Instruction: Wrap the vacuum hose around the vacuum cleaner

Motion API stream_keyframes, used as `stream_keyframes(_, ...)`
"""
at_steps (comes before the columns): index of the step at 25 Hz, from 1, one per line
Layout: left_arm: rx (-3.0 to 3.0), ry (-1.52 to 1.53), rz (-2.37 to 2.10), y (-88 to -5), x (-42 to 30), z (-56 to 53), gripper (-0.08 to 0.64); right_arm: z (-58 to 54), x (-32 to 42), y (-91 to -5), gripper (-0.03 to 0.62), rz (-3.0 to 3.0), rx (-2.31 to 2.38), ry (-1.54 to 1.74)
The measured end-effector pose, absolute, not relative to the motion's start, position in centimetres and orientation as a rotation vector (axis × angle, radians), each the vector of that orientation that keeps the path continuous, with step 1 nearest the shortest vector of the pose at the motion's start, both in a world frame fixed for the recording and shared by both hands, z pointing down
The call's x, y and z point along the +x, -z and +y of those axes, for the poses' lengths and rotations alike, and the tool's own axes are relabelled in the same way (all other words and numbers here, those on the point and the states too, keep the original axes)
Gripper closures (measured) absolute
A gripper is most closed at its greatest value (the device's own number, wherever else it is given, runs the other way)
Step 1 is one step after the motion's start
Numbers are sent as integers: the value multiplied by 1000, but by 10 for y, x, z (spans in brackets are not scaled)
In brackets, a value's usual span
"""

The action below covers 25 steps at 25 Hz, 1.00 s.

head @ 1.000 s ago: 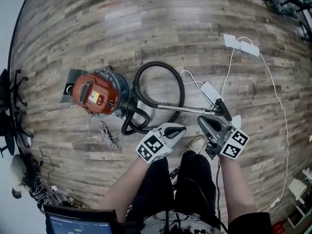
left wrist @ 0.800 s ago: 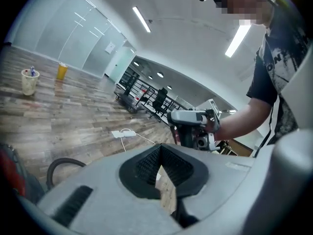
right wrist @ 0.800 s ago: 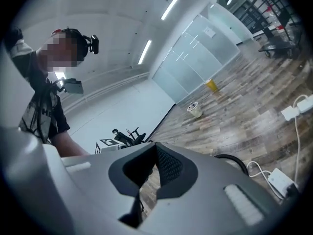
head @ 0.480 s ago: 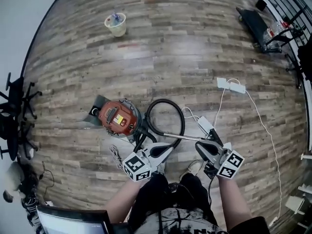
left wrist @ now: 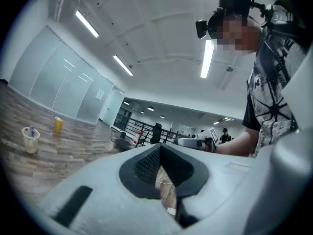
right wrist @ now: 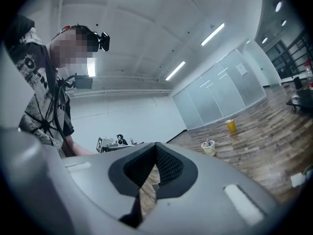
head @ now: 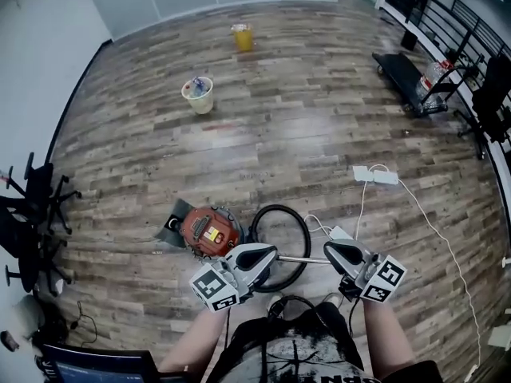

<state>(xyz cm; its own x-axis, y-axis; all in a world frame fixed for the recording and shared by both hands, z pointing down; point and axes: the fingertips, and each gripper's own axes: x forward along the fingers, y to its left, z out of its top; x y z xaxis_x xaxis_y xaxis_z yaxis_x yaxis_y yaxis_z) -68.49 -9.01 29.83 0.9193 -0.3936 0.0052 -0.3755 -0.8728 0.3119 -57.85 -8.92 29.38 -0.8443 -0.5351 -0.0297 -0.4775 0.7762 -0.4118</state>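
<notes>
Vacuum hose, black and flexible (head: pixel 279 207), lies on the wooden plank floor (head: pixel 279 118) as one loop just beside the round red vacuum cleaner (head: pixel 209 231), at its right side, not clearly around it. Compared with one second ago, both hands have come up from the floor, and the head view now shows much more of the room. The left tongs (head: pixel 270 251) and the right tongs (head: pixel 329 250) are pressed together with nothing between them. I judge that nothing holds the hose now; whether the wrapping is finished or only paused, I cannot decide.

Right tongs (right wrist: pixel 155 163) pressed together, empty; pale cup (right wrist: pixel 209 147), yellow cup (right wrist: pixel 230 126) on plank floor (right wrist: pixel 264 131)
</notes>
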Motion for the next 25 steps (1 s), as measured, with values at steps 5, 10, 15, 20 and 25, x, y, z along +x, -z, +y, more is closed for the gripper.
stream_keyframes(5,2861,69,-597,-266,-682,-86,557,-86,-589,-269,586,2891,-779,434)
stream_keyframes(10,2941,12,-653,-241,-661,-73,557,-78,-583,-237,586,2944,-703,270)
stream_keyframes(15,2962,-11,-740,-217,-627,-61,557,-68,-561,-212,584,3010,-624,165)
stream_keyframes(20,3005,-37,-816,-204,-585,-42,557,-49,-530,-197,584,3062,-529,79)
stream_keyframes(25,3006,-66,-858,-205,-543,-22,557,-28,-497,-199,584,3077,-472,47)
